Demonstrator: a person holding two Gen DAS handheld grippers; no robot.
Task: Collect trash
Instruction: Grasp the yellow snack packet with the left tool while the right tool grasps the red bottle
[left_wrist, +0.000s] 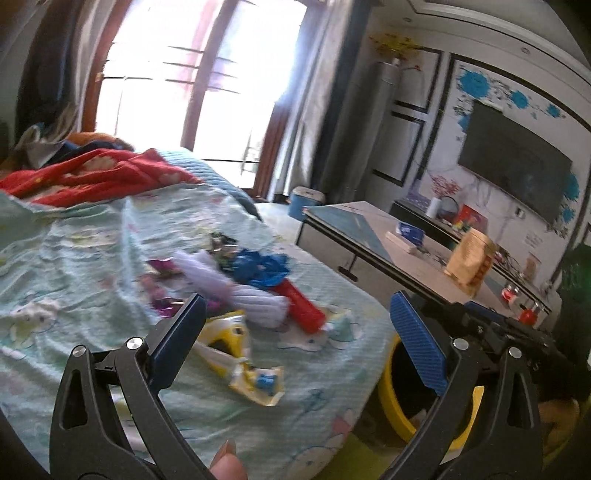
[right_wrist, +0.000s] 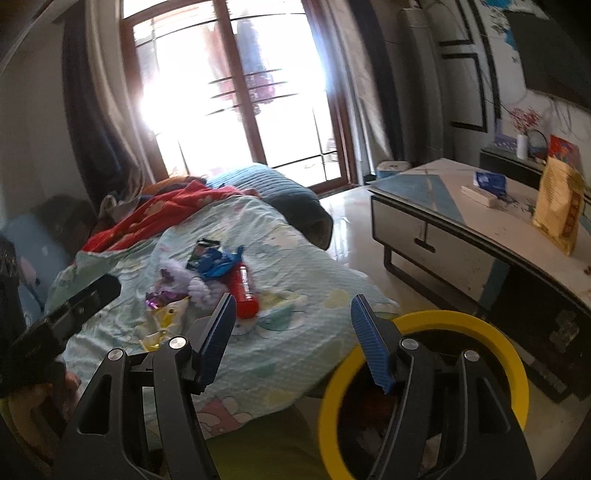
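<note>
Trash lies in a loose heap on the pale green bedspread (left_wrist: 92, 258): a red tube (left_wrist: 303, 308), a crumpled blue wrapper (left_wrist: 264, 267), a white-purple crumpled piece (left_wrist: 240, 291), a purple wrapper (left_wrist: 162, 295) and a yellow wrapper (left_wrist: 236, 354). My left gripper (left_wrist: 298, 297) hangs open just short of the heap, with nothing between its fingers. My right gripper (right_wrist: 293, 298) is open too and holds nothing; it is near the bed's edge, over the yellow-rimmed bin (right_wrist: 461, 321). The red tube (right_wrist: 243, 291) and blue wrapper (right_wrist: 218, 262) lie ahead of it.
The yellow-rimmed bin (left_wrist: 391, 384) stands on the floor beside the bed. A low coffee table (right_wrist: 443, 221) with a yellow bag (right_wrist: 559, 203) stands to the right. A red blanket (left_wrist: 92, 177) lies at the bed's far end. The glass doors (right_wrist: 240, 92) glare brightly.
</note>
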